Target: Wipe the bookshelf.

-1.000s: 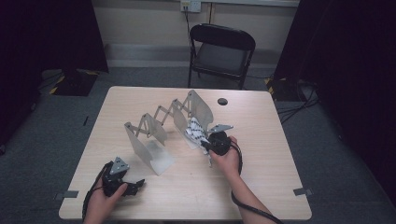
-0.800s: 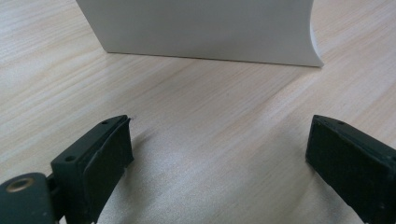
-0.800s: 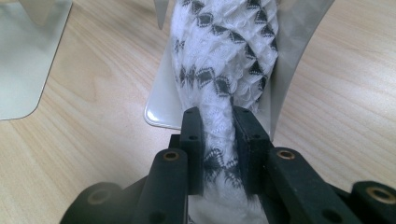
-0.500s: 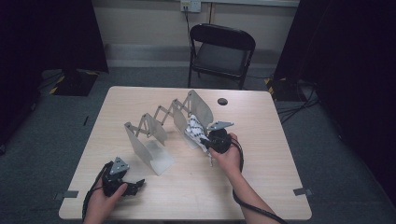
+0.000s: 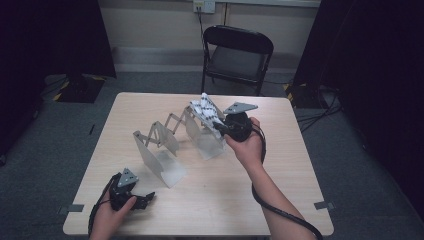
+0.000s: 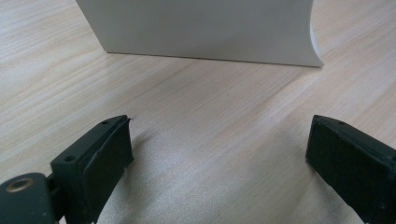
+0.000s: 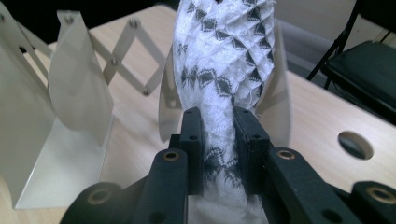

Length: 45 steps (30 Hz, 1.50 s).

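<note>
A: Left gripper (image 5: pixel 142 199) sits at the near left corner of the table (image 5: pixel 210 200), jaws spread wide, nothing between them. Its own view has bare wood between the jaws and the foot of a white plate beyond.

B: Right one?

A: Right gripper (image 5: pixel 218 128) is up above mid-table, clamped on a white cloth with black pattern (image 5: pixel 206 111). In the right gripper view the cloth (image 7: pixel 223 70) runs up from between the two pads (image 7: pixel 193 140), pinched tight.

B: Where's the cloth relative to the rack?

A: At the far end of the folding rack (image 5: pixel 172 137), between two of its white plates. Top of the cloth sticks out above them.

B: Rack layout?

A: Plates joined by a scissor linkage, running diagonally from near left to far right. Rack stands on the table.

B: Behind that?

A: Black folding chair (image 5: pixel 237 55) past the far edge, wall socket (image 5: pixel 204 5) above it.
</note>
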Tool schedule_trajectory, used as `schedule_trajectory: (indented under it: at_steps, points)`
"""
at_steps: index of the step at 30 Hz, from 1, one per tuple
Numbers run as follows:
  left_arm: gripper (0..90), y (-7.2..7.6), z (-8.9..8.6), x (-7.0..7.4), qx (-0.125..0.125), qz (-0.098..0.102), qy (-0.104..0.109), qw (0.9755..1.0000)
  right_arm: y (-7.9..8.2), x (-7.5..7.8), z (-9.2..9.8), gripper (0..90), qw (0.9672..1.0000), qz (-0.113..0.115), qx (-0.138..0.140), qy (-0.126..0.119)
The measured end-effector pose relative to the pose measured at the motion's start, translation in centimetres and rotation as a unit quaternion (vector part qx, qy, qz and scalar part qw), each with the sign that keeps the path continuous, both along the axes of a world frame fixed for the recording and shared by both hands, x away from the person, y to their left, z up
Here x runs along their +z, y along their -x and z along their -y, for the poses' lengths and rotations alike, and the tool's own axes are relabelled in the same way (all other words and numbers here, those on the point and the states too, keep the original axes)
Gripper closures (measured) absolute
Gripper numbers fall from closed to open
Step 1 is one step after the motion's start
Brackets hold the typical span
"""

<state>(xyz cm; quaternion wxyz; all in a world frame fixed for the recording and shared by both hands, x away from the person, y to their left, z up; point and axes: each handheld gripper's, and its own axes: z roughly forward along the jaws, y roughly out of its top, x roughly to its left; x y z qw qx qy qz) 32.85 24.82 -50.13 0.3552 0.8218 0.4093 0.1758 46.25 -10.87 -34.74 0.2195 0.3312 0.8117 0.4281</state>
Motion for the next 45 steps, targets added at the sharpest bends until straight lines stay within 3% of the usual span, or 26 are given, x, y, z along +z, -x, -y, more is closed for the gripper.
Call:
schedule_trajectory:
  at_steps: [3,6,20,33,45]
  points:
    - [6.6,0.0,0.0,0.0,0.0,0.0,0.0,1.0,-0.4,0.7,0.2,75.9,1.0,0.004,-0.008,-0.001]
    - [6.6,0.0,0.0,0.0,0.0,0.0,0.001,1.0,-0.5,0.4,0.3,75.7,0.9999,0.004,-0.006,0.008]
    - [6.4,0.0,0.0,0.0,-0.001,-0.001,-0.001,1.0,-0.7,-3.7,0.2,75.6,0.9996,-0.025,-0.009,0.014]
    - [6.3,0.0,0.0,0.0,-0.001,-0.001,-0.001,1.0,-0.9,-8.6,0.2,75.6,0.9976,-0.063,-0.013,0.025]
    - [6.3,0.0,0.0,0.0,-0.001,-0.001,-0.001,1.0,-0.5,-11.1,0.2,75.6,0.9959,-0.084,-0.014,0.033]
